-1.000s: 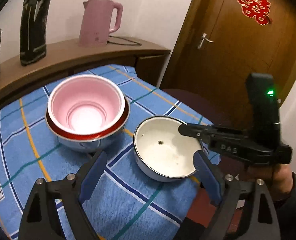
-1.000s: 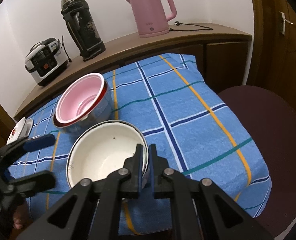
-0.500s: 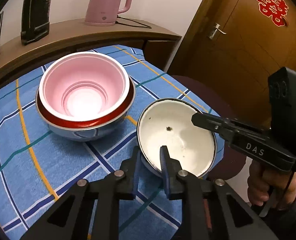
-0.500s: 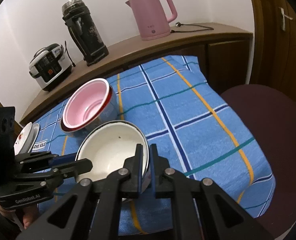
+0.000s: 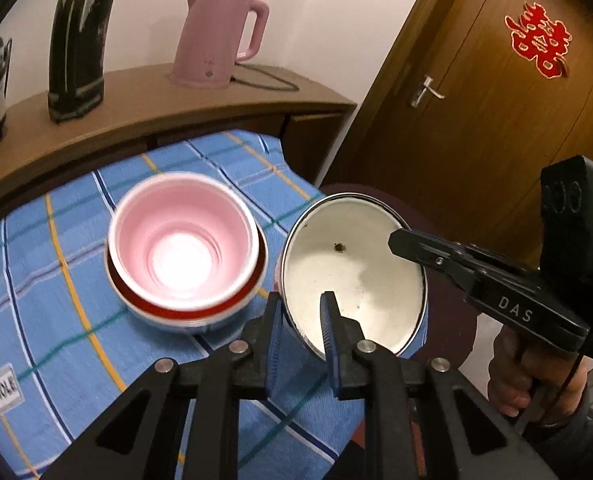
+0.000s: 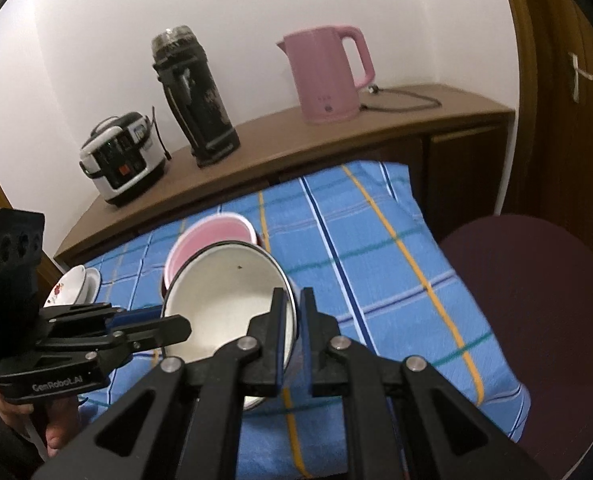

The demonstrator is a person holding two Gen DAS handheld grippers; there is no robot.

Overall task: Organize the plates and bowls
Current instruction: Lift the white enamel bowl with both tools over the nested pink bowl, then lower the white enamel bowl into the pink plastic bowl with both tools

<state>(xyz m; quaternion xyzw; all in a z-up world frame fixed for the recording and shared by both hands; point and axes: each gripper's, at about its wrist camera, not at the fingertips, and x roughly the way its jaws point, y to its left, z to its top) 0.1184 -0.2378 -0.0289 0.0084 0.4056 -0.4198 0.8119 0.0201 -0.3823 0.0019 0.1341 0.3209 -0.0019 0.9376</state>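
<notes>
A white enamel bowl (image 5: 352, 276) (image 6: 224, 304) with a dark rim hangs tilted above the blue checked tablecloth (image 5: 48, 288), held from two sides. My left gripper (image 5: 301, 316) is shut on its near rim; in the right wrist view the left gripper (image 6: 168, 320) comes in from the left. My right gripper (image 6: 293, 300) is shut on the opposite rim, and in the left wrist view the right gripper (image 5: 396, 240) reaches in from the right. A pink bowl nested in a red-rimmed metal bowl (image 5: 182, 248) (image 6: 212, 232) stands on the cloth just left of the lifted bowl.
A small flowered plate (image 6: 70, 286) lies at the table's left end. On the wooden sideboard (image 6: 296, 140) behind stand a pink kettle (image 6: 328, 76), a black flask (image 6: 192, 96) and a rice cooker (image 6: 120, 160). A maroon seat (image 6: 536, 300) sits to the right, a brown door (image 5: 496, 100) beyond.
My left gripper went from open to shut on the white bowl's rim. Both grippers then rose, and the bowl came off the cloth and tilted toward the pink stack.
</notes>
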